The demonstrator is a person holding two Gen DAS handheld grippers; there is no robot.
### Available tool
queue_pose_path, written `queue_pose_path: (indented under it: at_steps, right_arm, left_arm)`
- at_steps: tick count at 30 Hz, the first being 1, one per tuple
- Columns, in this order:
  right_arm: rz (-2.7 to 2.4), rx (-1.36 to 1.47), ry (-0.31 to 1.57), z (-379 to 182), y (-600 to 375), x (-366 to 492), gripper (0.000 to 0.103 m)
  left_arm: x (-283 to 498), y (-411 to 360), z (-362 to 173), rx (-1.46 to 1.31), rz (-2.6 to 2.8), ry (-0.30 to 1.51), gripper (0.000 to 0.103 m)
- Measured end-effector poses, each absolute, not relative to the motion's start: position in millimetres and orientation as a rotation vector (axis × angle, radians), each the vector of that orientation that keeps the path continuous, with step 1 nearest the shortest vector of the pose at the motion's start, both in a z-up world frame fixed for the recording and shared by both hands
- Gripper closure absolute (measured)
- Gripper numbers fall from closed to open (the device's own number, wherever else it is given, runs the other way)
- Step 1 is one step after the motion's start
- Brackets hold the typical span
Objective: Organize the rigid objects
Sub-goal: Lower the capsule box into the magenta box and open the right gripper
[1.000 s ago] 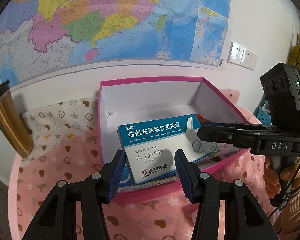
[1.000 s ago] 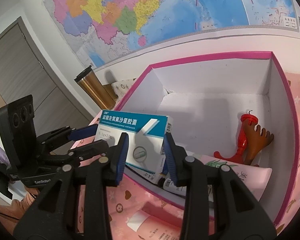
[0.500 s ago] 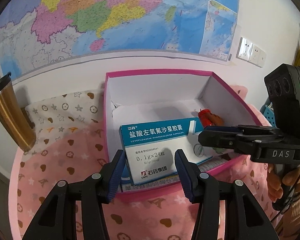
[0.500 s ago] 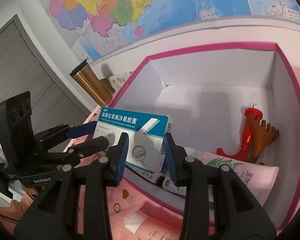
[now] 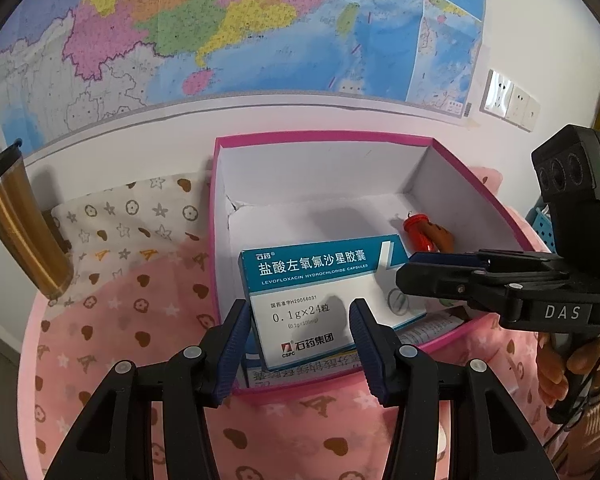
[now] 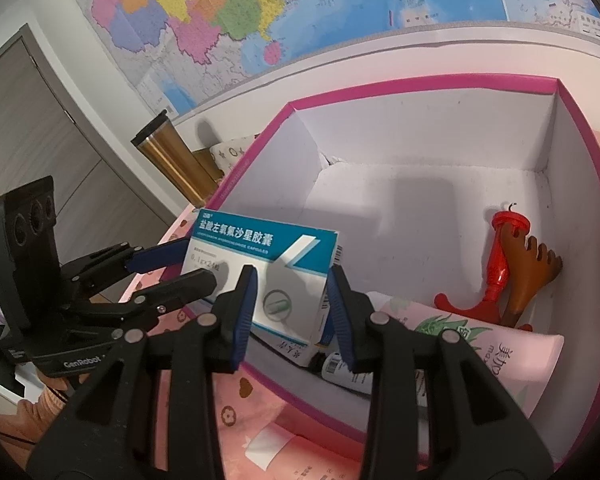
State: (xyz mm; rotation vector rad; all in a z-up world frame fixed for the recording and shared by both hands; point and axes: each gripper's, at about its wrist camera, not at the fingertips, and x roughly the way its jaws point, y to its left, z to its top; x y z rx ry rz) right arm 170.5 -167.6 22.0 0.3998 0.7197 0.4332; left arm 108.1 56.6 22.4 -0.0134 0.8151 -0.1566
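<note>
Medicine box [image 5: 324,292]: blue-white carton, tilted, its low end over the near-left corner of the pink storage box [image 5: 324,136]. It sits above another flat carton [image 5: 300,376] lying in that corner, and I can't tell if the two touch.

My left gripper [image 5: 298,340] is narrowed onto the near end and both pads look pressed on the carton. My right gripper [image 6: 290,312] is closed partway on the other end, with the carton between its pads. So it's a two-handed hold, and nothing else is in either gripper.

Step in hand, my guess: lay the carton flat inside the storage box.
- Keep both ends level as it goes down; if one leads, the carton twists in the pads.
- Clear the pink rim first. The left fingers are right at the near wall, so I should go in before going down.
- Open one gripper, then the other, and only once it rests on something. It's light cardboard, so squeezing harder would dent it.
- Aim for the bare white floor at the back. The front is crowded with a pink tube [image 6: 480,344] and a small bottle [image 6: 340,364], and a red-and-brown massager [image 6: 516,272] lies against the right wall.

Outside the storage box there's a patterned pink cloth [image 5: 140,320] on the desk and a gold tumbler [image 5: 20,220] well off to the left. Neither is in the way.
</note>
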Motion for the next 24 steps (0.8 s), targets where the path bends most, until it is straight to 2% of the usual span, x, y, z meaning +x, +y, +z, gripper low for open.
queue_pose_path:
  at_steps: [20,24]
  right_arm:
    - [0.421,0.4,0.767,12.9,-167.4,179.4,0.064]
    - [0.407,0.382,0.77,12.0,-164.1,179.5,0.064]
  left_arm:
    - [113.6,48.2,19.0,0.04,-0.137,0.816,0.051]
    - [115.7,46.3,17.8,0.045,-0.125,0.814,0.049]
